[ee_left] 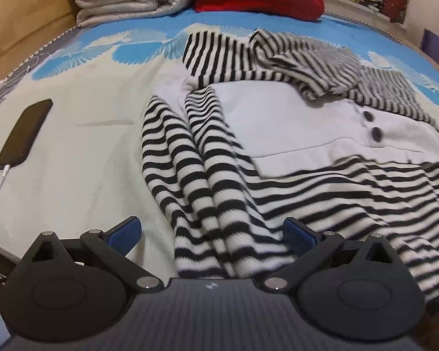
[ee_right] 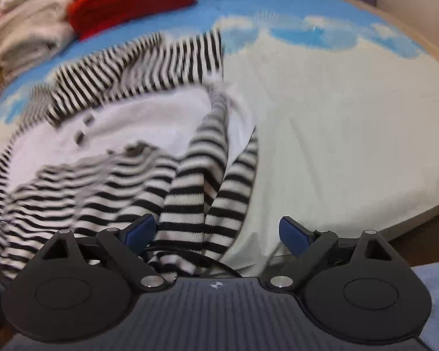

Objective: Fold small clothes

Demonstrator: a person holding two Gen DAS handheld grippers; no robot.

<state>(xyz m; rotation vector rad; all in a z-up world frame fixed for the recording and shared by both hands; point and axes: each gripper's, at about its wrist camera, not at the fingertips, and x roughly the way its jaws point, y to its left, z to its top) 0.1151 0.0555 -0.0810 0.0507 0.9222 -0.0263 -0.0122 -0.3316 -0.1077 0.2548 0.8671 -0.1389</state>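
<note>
Blue-padded left tongs [ee_left: 212, 231] and right tongs [ee_right: 216, 231] both stand spread and hold nothing, each low over the near hem of the striped top [ee_left: 278, 146], with a sleeve lying between the fingers of each. The top lies on the bed [ee_left: 87, 152], its white chest panel up, both sleeves already drawn along the body and its hood bunched at the far end. Judging by this, the sleeves are in but the body is not yet folded, so most of the work remains; a phone [ee_left: 25, 133] lies well apart.
</note>
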